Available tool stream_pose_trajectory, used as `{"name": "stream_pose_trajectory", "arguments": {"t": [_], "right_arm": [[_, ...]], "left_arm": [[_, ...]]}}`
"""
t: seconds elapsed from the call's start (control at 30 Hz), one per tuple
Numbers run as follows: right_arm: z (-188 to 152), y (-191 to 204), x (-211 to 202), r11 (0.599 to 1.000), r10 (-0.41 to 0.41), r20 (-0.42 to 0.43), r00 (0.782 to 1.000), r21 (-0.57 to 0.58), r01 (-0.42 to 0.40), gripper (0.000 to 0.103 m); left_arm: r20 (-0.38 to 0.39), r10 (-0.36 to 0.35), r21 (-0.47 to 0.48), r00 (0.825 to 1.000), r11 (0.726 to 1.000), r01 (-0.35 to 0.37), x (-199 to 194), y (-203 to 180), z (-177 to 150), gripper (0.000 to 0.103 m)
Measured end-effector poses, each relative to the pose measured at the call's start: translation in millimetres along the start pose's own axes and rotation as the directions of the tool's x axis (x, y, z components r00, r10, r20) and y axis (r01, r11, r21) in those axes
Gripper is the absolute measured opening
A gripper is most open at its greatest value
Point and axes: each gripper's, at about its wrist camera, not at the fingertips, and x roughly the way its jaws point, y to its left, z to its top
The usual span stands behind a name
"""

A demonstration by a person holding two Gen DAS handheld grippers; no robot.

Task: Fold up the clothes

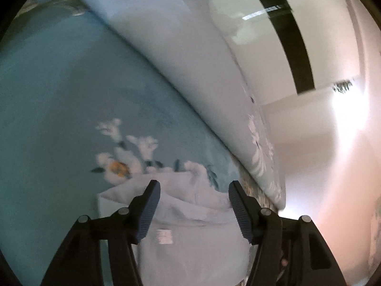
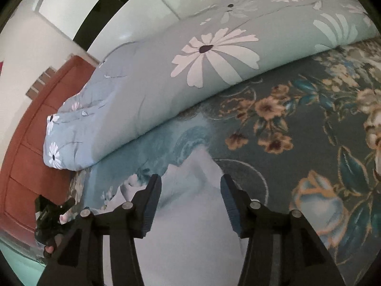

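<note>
Left claw (image 1: 194,187) wide over pale garment (image 1: 190,245), right claw (image 2: 190,182) wide, empty

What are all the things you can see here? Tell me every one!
Pale garment: one, whitish-blue, lying on the bed under both tools.
Rolled quilt: one, light blue with white daisies, along the far side of the bed.
Bed cover: one, teal with tan and blue flowers, spread under everything.
Wooden door: one, reddish-brown, at left behind the bed.
Wall panels: white, with a black stripe, behind the quilt.
Left tool: black, blue pads, open.
Right tool: black, blue pads, open.
</note>
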Motion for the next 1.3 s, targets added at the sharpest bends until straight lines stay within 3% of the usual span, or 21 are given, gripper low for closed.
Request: {"name": "stream_pose_trajectory", "arguments": {"t": [0.1, 0.23, 0.4, 0.6, 0.7, 0.77, 0.93, 1.0, 1.07, 1.1, 1.13, 1.3], "right_arm": [[-8, -7, -8, 1.000, -0.025, -0.014, 1.000, -0.004, 0.025, 0.053], [-37, -21, -21, 0.999, -0.033, -0.068, 0.997, -0.046, 0.030, 0.053], [-86, -45, -47, 0.999, 0.002, -0.118, 0.993, -0.040, -0.007, 0.053], [-120, -55, -60, 0.995, 0.098, -0.144, 0.985, 0.017, -0.096, 0.053], [-130, -45, -49, 0.988, 0.155, -0.176, 0.972, 0.034, -0.152, 0.054], [-133, -37, -43, 0.989, 0.145, -0.175, 0.974, 0.016, -0.145, 0.056], [-134, -37, -37, 0.976, 0.209, -0.161, 0.964, 0.087, -0.197, 0.054], [-135, -38, -38, 0.975, 0.211, -0.147, 0.966, 0.108, -0.196, 0.045], [-135, -40, -39, 0.970, 0.220, -0.140, 0.966, 0.132, -0.202, 0.018], [-136, -40, -39, 0.968, 0.225, -0.136, 0.965, 0.145, -0.205, 0.015], [-137, -40, -39, 0.968, 0.223, -0.132, 0.966, 0.152, -0.202, 0.010], [-142, -37, -58, 0.969, 0.219, -0.099, 0.971, 0.143, -0.203, 0.007]], "left_arm": [[-0.009, 0.093, 0.021, 0.996, 0.995, -0.093, -8, 7, -6, 0.064], [-0.062, 0.155, 0.117, 0.986, 0.982, -0.147, -19, 10, -35, 0.064], [-0.122, 0.136, 0.127, 0.983, 0.985, -0.121, -28, 18, -76, 0.064], [-0.180, 0.126, 0.132, 0.976, 0.986, -0.103, -34, 19, -122, 0.064], [-0.208, 0.121, 0.134, 0.971, 0.987, -0.094, -37, 20, -145, 0.064], [-0.238, 0.104, 0.117, 0.966, 0.990, -0.077, -31, 15, -149, 0.064], [-0.177, 0.090, 0.038, 0.980, 0.996, -0.084, -37, 21, -151, 0.062], [-0.148, 0.084, 0.011, 0.985, 0.996, -0.083, -41, 25, -153, 0.052], [-0.126, 0.094, -0.012, 0.988, 0.995, -0.097, -45, 31, -155, 0.022], [-0.120, 0.091, -0.037, 0.989, 0.995, -0.096, -47, 36, -155, 0.015], [-0.115, 0.087, -0.063, 0.990, 0.994, -0.094, -49, 41, -155, 0.011], [-0.055, 0.066, -0.088, 0.996, 0.994, -0.071, -61, 35, -162, 0.008]]}}
